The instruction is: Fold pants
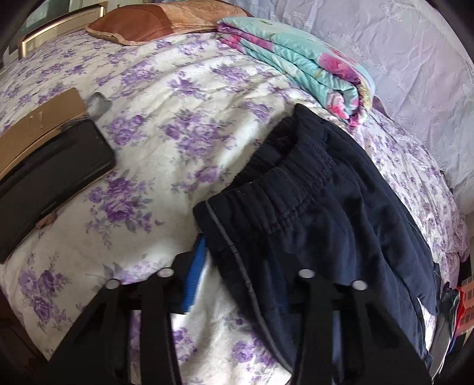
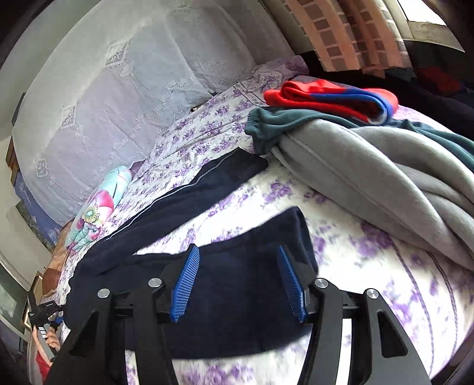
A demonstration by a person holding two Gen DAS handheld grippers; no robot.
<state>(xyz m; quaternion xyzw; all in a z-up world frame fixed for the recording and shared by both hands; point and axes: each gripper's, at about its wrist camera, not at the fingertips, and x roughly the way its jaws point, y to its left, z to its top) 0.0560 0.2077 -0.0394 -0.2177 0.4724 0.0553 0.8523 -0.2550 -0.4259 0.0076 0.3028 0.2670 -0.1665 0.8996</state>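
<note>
Here we are at the start of the fold, as we judge it: the navy pants point(image 1: 326, 207) lie on the floral bedspread point(image 1: 166, 112), waistband toward the headboard end and the two legs point(image 2: 189, 189) running apart toward the foot, not yet laid one on the other. Our left gripper point(image 1: 237, 296) sits at the waistband corner; one blue pad point(image 1: 194, 275) shows just beside the cloth and the other is hidden under the dark fabric, so we cannot tell whether it pinches the pants or merely rests against them. Our right gripper point(image 2: 237, 284) hangs over the nearer leg with its jaws apart, both blue pads clear of the cloth and nothing gripped. The next move, we think, calls for the right gripper to close on the hem of the nearer leg while the left secures the waistband, so that one leg can be carried across onto the other without dragging the whole garment. Counting what we can see: one pair of navy pants, two legs; one folded turquoise-and-pink quilt point(image 1: 302, 62); one brown pillow point(image 1: 142, 23); one grey garment point(image 2: 385, 171), one dark green garment point(image 2: 272, 130) and one red-and-blue garment point(image 2: 328, 97) heaped at the foot.
</note>
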